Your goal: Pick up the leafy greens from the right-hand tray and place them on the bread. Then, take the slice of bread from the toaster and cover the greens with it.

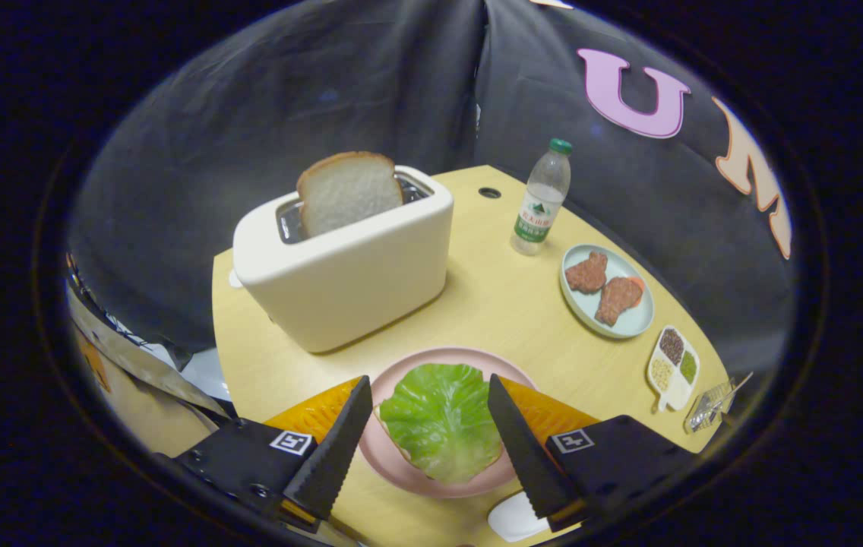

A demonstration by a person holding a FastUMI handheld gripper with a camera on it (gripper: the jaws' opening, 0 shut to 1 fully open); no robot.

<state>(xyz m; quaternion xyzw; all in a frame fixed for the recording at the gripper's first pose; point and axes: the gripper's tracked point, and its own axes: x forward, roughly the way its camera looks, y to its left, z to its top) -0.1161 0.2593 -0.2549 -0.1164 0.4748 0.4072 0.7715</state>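
I'm holding the tongs [429,401] released, fingers hanging either side of the leafy greens [440,420] lying on the pink plate [401,463] (bread beneath barely showing); another bread slice [348,192] is standing in the toaster [344,266] beyond.

A crinkled green leaf [443,419] lies flat on the bread [384,416], hiding all but a thin pale edge at its nine o'clock; both sit on a pink plate [401,465]. At eleven o'clock from the plate, a white slice of bread [348,191] stands upright in the cream toaster [344,266], its top half showing.
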